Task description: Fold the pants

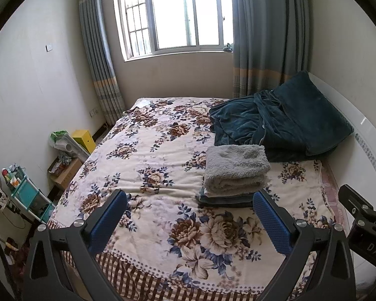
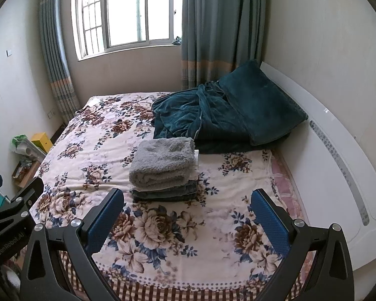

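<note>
A stack of folded clothes lies on the floral bedspread [image 1: 148,155] [image 2: 87,155]. Its top piece is fluffy grey folded pants [image 1: 235,169] [image 2: 163,163]; dark denim folded pants [image 1: 225,200] [image 2: 165,194] lie beneath. My left gripper [image 1: 190,199] hovers open above the bed's near part, its right finger just in front of the stack's corner. My right gripper [image 2: 188,198] is open too, with the stack just beyond its left finger. Neither holds anything. Each gripper shows at the edge of the other's view: the right gripper [image 1: 363,215], the left gripper [image 2: 15,200].
A dark teal blanket and pillow [image 1: 288,123] [image 2: 228,110] are heaped at the white headboard [image 2: 338,155]. Boxes, a yellow box [image 1: 84,139] and a teal trolley [image 1: 27,193] crowd the floor on the left. Window and curtains stand behind.
</note>
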